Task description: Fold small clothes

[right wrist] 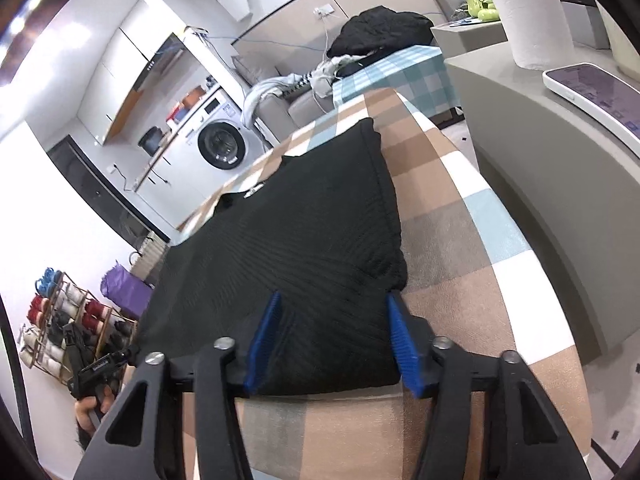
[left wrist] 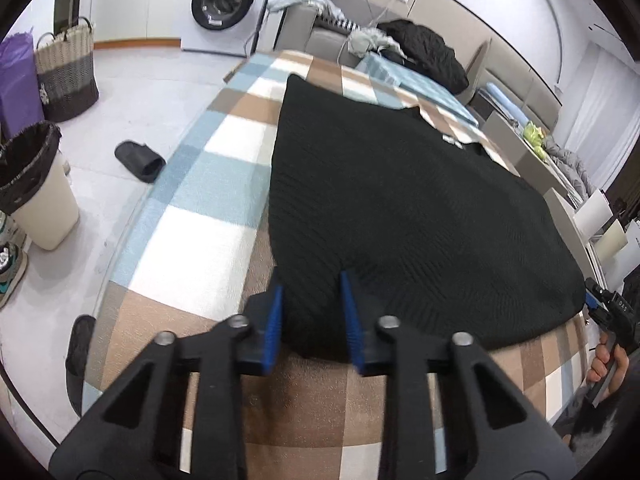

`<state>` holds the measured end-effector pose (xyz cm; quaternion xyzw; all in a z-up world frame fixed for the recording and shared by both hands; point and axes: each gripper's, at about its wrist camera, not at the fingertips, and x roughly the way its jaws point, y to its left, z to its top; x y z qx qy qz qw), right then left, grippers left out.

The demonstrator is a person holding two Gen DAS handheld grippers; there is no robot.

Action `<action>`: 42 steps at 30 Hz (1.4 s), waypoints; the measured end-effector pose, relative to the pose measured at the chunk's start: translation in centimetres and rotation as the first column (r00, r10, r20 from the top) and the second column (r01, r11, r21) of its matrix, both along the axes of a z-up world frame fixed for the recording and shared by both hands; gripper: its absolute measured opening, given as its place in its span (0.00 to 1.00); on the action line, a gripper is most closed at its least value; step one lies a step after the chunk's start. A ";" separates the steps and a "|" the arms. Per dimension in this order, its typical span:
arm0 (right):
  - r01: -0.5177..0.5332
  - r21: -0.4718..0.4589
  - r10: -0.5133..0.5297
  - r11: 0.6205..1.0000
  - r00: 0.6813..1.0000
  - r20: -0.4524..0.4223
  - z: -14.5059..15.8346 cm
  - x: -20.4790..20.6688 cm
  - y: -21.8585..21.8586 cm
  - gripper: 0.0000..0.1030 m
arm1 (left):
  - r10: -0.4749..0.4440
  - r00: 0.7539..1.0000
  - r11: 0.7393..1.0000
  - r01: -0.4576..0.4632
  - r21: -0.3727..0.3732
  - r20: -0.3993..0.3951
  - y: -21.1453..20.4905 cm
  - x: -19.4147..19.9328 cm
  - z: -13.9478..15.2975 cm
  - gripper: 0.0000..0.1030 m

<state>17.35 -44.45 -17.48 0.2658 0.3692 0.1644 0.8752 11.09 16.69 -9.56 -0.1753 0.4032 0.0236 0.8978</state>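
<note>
The near hem of the black ribbed knit garment [left wrist: 400, 200] dips behind the blue-padded fingers [left wrist: 275, 320] of the left gripper [left wrist: 312, 316], so whether they touch the cloth cannot be told. The right gripper [left wrist: 608, 312] is cut off at the left wrist view's right edge, its jaws unreadable there. The small white label [right wrist: 253, 191] at the garment's neckline is too small to read.

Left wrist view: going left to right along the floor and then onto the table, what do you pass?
Purple bag → woven basket → lined bin → black slipper → checked tablecloth → black sweater → right gripper at the sweater's far corner.
</note>
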 end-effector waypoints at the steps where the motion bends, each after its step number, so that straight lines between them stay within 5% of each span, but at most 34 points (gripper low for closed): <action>1: -0.004 -0.001 0.004 1.000 1.000 -0.001 -0.1 0.0 0.1 0.45 | -0.003 1.000 1.000 0.003 0.015 0.015 -0.2 -0.1 0.2 0.15; 7: 0.025 -0.057 -0.023 0.998 0.999 0.034 0.1 0.5 0.6 0.11 | 0.002 0.999 0.998 -0.005 0.059 0.041 -0.6 -0.5 1.0 0.03; 25: -0.057 -0.184 0.059 0.981 0.998 0.001 0.2 -5.7 0.3 0.07 | -0.029 0.999 0.992 0.025 0.126 0.026 0.2 -9.2 1.4 0.01; 27: -0.060 -0.194 0.061 0.979 0.998 0.003 0.4 -6.3 0.1 0.09 | -0.013 0.999 0.994 0.009 0.113 0.033 0.7 -9.7 1.7 0.01; 31: -0.072 -0.076 0.074 0.995 0.997 0.018 -0.1 -6.0 -0.7 0.46 | 0.007 0.999 0.998 -0.010 0.054 0.041 1.5 -10.1 2.1 0.01; 34: -0.058 -0.024 0.058 0.998 0.998 0.004 -0.8 -4.8 -1.0 0.46 | 0.014 0.999 0.998 -0.017 0.065 0.042 1.4 -10.3 2.6 0.01; 37: -0.041 0.026 0.041 0.999 0.999 -0.023 -1.4 -3.3 -1.2 0.46 | 0.029 0.999 0.997 -0.032 0.070 0.039 1.1 -10.0 3.0 0.15; 39: -0.005 0.041 0.007 0.999 0.999 -0.041 -1.8 -2.4 -1.4 0.46 | 0.039 0.998 0.997 -0.042 0.071 0.042 0.8 -9.7 3.2 0.39; 42: 0.018 0.068 -0.014 0.998 0.998 -0.060 -2.2 -1.2 -1.5 0.46 | 0.030 0.997 0.998 -0.033 0.054 0.071 0.0 -9.4 3.6 0.51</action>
